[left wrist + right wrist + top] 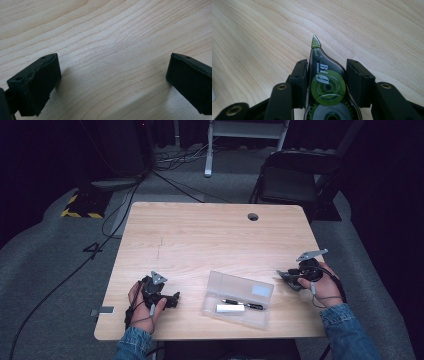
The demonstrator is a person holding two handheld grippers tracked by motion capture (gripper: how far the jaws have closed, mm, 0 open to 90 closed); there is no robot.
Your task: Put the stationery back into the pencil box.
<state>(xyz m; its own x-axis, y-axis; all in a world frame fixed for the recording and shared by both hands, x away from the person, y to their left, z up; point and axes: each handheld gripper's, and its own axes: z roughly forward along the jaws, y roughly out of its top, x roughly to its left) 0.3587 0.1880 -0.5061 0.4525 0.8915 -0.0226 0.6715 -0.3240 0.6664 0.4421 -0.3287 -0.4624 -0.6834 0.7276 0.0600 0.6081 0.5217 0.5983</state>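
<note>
A clear plastic box [238, 299] lies open on the wooden table [200, 235] near the front edge, and inside it are 1 black pen [243, 304] and 1 small white piece [230, 308] beside it. The right gripper [327, 67] grips a correction tape roller [324, 82] with a green wheel between its 2 jaws, the tip pointing forward above the table, to the right of the box. The left gripper [113, 77] stands wide open with bare wood between its jaws, left of the box.
</note>
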